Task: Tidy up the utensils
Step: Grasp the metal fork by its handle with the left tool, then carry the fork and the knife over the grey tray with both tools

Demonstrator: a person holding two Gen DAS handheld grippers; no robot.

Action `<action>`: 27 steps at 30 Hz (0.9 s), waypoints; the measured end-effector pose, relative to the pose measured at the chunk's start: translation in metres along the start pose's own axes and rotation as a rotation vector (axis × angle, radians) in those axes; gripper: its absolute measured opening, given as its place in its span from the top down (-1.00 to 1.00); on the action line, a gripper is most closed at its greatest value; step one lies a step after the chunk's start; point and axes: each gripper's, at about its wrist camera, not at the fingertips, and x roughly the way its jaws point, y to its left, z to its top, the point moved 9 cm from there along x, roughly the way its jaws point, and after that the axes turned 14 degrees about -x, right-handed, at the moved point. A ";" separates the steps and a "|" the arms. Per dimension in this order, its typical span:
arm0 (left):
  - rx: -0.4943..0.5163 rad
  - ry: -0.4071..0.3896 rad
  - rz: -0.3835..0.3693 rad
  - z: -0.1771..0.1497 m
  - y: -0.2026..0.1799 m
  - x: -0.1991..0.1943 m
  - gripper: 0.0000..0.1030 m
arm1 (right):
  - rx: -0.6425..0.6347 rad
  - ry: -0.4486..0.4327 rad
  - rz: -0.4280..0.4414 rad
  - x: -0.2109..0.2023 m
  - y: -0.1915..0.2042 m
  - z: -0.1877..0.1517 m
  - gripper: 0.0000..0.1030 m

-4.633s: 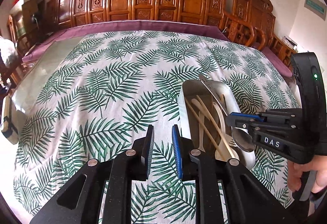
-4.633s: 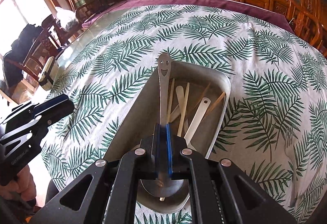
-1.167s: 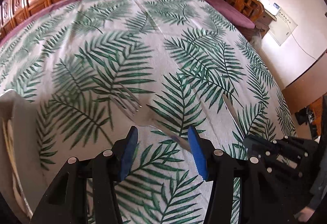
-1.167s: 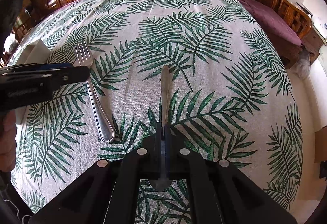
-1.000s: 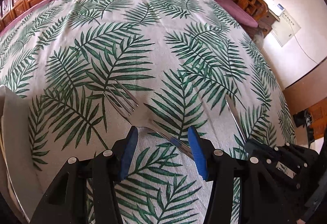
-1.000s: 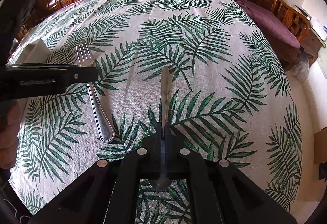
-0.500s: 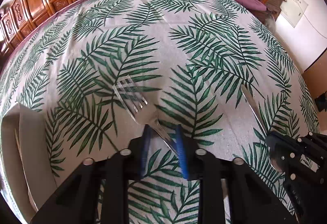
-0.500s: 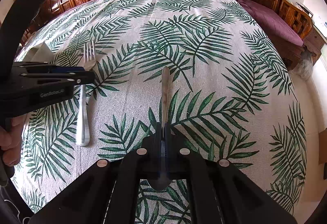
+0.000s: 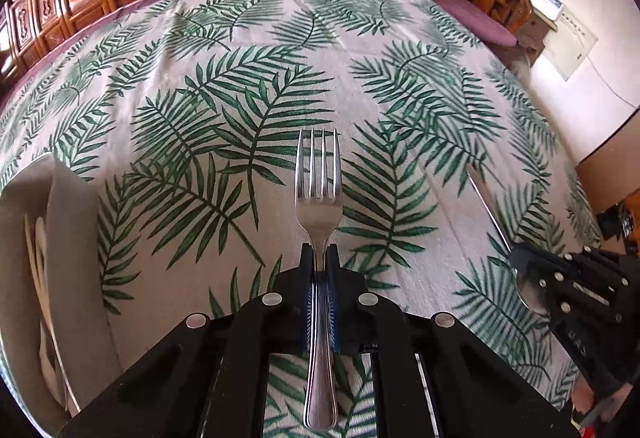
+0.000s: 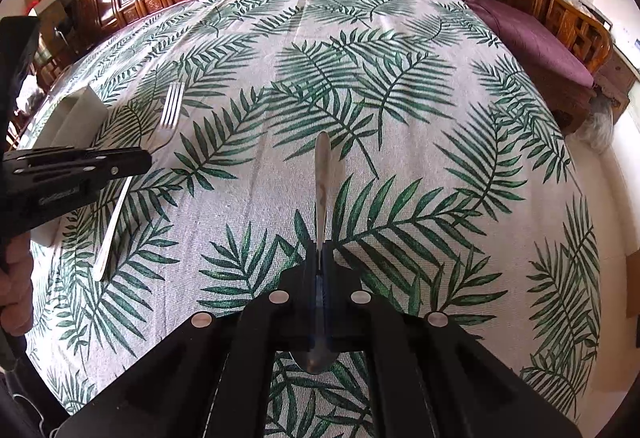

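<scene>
The fork (image 9: 319,198) sits clamped in the left gripper (image 9: 319,262); the right gripper (image 10: 321,258) pinches a spoon (image 10: 321,174); both should travel level.

The middle of the fork (image 9: 319,194) handle is covered by the closed fingers of the left gripper (image 9: 319,262). The spoon (image 10: 322,174) shows only its edge in the right wrist view, and its bowl is partly behind the right gripper (image 10: 320,258). The grey tray (image 9: 60,238) is cut off by the left edge of the left wrist view, and the utensils inside are too unclear to name.
</scene>
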 end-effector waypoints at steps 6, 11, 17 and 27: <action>0.023 -0.046 -0.027 0.000 -0.003 -0.027 0.88 | 0.011 -0.044 0.017 -0.022 0.006 0.012 0.94; 0.048 -0.082 -0.042 -0.001 -0.003 -0.051 0.88 | 0.007 -0.073 0.028 -0.038 0.017 0.021 0.94; 0.045 -0.132 -0.066 0.001 0.003 -0.082 0.88 | -0.018 -0.103 0.028 -0.059 0.037 0.031 0.94; 0.019 -0.194 -0.103 0.001 0.019 -0.117 0.88 | -0.059 -0.132 0.017 -0.080 0.064 0.043 0.94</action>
